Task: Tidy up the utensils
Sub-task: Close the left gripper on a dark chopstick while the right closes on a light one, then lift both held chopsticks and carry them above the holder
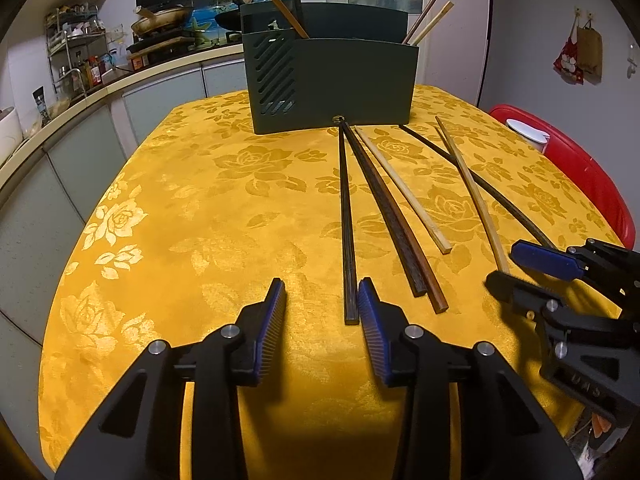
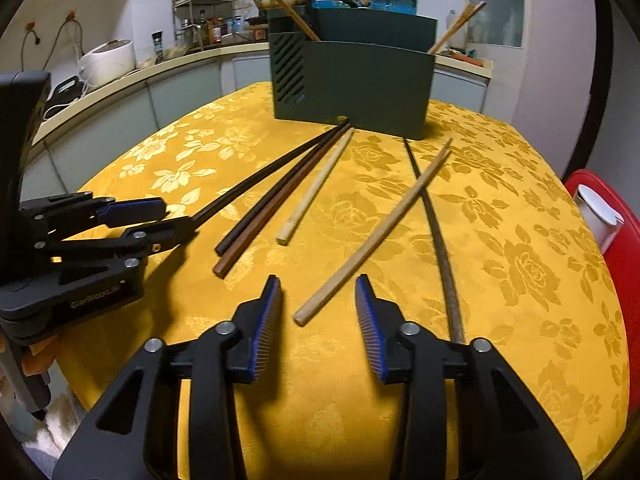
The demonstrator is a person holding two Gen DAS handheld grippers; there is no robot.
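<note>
Several chopsticks lie on the yellow tablecloth in front of a dark green utensil holder [image 1: 332, 80] [image 2: 352, 84] that has chopsticks standing in it. My left gripper [image 1: 322, 294] [image 2: 176, 216] is open, with a black chopstick [image 1: 347, 224] [image 2: 256, 182] just beside its right finger. Two dark brown chopsticks [image 1: 394, 224] [image 2: 276, 204] and a pale one [image 1: 404, 190] [image 2: 316, 186] lie next to it. My right gripper [image 2: 318, 290] [image 1: 500, 266] is open, with the near end of a light wooden chopstick [image 2: 372, 236] [image 1: 474, 196] between its fingertips. A thin dark chopstick [image 2: 438, 240] [image 1: 480, 184] crosses under it.
A red stool [image 1: 580, 172] [image 2: 616, 240] with a white container stands at the table's right edge. A kitchen counter [image 1: 120, 80] with pans, bottles and a rack runs along the left and back. The tablecloth [image 1: 200, 220] covers the round table.
</note>
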